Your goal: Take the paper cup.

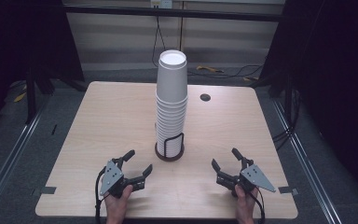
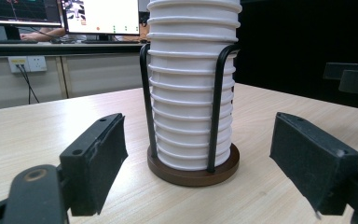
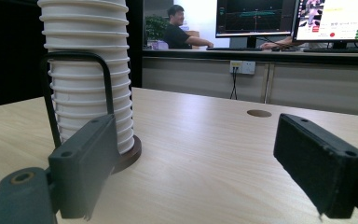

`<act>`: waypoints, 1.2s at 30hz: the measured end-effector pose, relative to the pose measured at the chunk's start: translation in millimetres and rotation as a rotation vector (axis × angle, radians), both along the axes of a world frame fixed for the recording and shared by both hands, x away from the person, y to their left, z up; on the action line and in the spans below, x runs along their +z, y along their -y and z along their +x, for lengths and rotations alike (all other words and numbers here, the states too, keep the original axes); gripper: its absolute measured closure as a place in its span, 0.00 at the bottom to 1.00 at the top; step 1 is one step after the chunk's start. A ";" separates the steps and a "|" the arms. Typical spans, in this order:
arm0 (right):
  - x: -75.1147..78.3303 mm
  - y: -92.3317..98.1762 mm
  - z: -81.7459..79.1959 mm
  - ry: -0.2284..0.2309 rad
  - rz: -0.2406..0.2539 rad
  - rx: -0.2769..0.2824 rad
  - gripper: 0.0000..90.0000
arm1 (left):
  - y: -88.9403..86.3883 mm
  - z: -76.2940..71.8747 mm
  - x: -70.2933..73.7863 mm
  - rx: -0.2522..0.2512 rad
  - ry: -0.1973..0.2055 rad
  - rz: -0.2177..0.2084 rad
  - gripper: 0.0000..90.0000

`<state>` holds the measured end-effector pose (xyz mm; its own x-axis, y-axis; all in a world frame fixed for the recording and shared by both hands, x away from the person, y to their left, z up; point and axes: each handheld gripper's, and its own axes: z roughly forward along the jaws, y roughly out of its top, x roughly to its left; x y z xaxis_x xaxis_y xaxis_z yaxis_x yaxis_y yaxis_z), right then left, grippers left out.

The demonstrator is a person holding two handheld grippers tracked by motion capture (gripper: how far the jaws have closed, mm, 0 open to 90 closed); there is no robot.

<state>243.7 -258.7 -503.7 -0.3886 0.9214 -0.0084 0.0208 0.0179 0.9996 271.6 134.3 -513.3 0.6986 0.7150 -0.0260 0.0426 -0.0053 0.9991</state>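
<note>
Nothing has been lifted yet, by the look of it: the tall stack of white paper cups sits whole in its black wire holder on a round dark wooden base, and no loose cup lies anywhere on the light wooden table. All the work on the cups appears still to be done.

At the near edge, toward the table's left corner, the left gripper rests with its jaws spread wide and empty. In the left gripper view the stack stands straight ahead between those open jaws, a short way off and touching neither pad.

The stack itself stands near the middle of the table, somewhat closer to the near edge than the far one.

Toward the near right corner, the right gripper is likewise open and holds nothing. In the right gripper view the cups rise behind its left jaw, off to that side, while the right jaw faces bare tabletop.
</note>
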 end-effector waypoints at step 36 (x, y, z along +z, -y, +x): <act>4.2 -0.8 10.1 -0.140 -0.002 0.079 0.15 | -0.5 0.0 -0.1 -0.010 0.001 -0.004 0.20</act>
